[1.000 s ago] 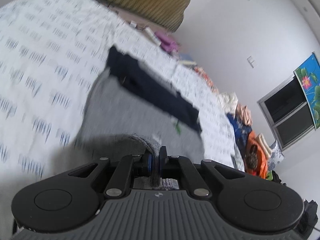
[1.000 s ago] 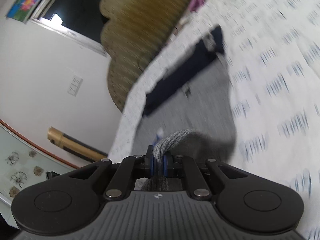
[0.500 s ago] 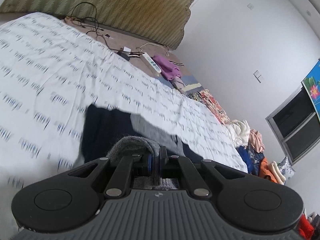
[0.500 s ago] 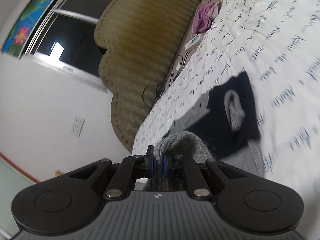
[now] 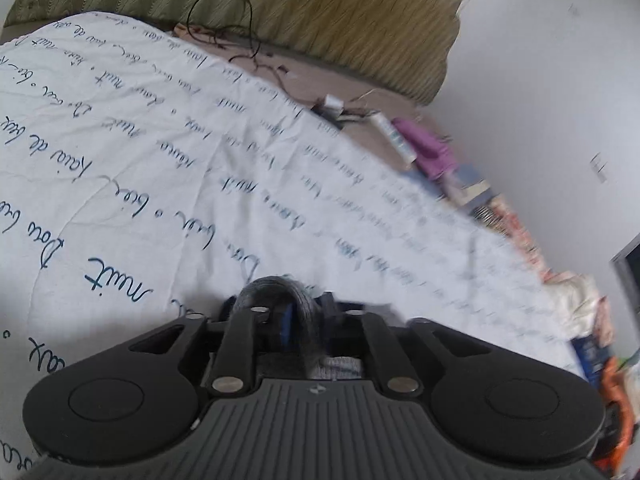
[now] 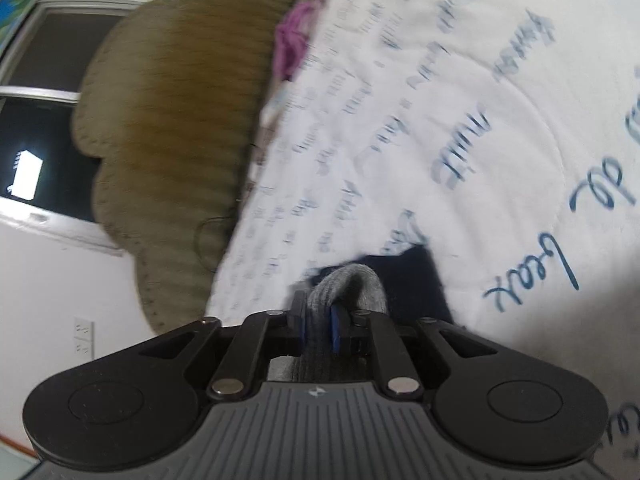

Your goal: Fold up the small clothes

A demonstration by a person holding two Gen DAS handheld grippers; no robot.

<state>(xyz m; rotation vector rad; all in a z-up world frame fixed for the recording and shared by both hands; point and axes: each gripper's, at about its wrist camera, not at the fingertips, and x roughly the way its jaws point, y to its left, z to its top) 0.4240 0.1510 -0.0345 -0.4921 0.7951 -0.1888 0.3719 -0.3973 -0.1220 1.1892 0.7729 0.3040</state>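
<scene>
Jaws on both grippers are opening, after a second of being clamped tight on the grey knit garment (image 5: 276,294). Left gripper (image 5: 306,320) is showing a clear gap beside its blue pad, with the grey fold hanging loose between the jaws and no longer pinched. Right gripper (image 6: 318,326) is parting less, and grey knit (image 6: 348,286) is sitting between its pads, maybe touching one side (hard to say). Earlier frames are showing the grey panel spread long across the bedspread (image 5: 168,168) toward the navy band; now the carried edge is sitting right over the navy part (image 6: 420,280), so I am judging the fold as laid over and this as the release.

Garment body is mostly hiding under both gripper housings, so fold alignment is not checkable. Navy edge in the left view is only a blurred sliver. Motion blur is smearing the far bedspread, the headboard (image 6: 180,120) and the clutter along the bed's edge.
</scene>
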